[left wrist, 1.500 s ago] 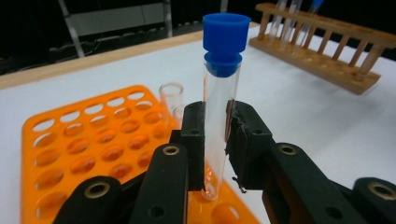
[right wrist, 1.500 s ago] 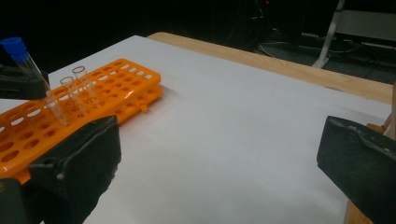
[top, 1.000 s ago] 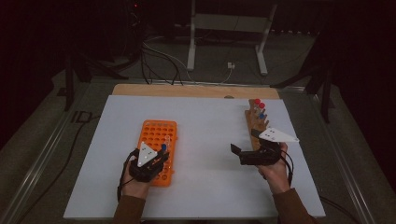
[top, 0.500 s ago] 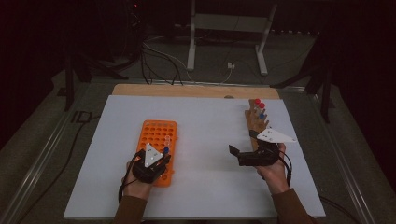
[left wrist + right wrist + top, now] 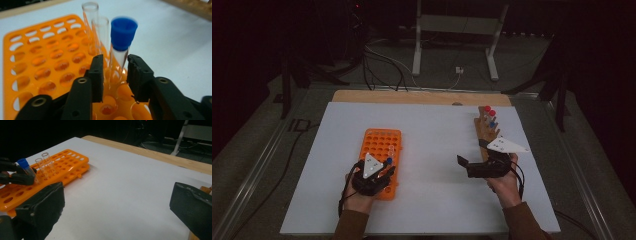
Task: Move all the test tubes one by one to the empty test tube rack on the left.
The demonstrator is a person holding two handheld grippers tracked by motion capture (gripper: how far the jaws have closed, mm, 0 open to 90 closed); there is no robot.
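Other things around the work

A brown wooden rack (image 5: 486,131) with red and blue caps is seen on the white tabletop (image 5: 432,135). Behind the tabletop, black cables (image 5: 379,62) and a white metal stand (image 5: 456,30) are seen on the grey floor (image 5: 257,145).

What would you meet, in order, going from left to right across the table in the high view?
Left gripper over the near end of the orange rack → right gripper → wooden rack of capped tubes.
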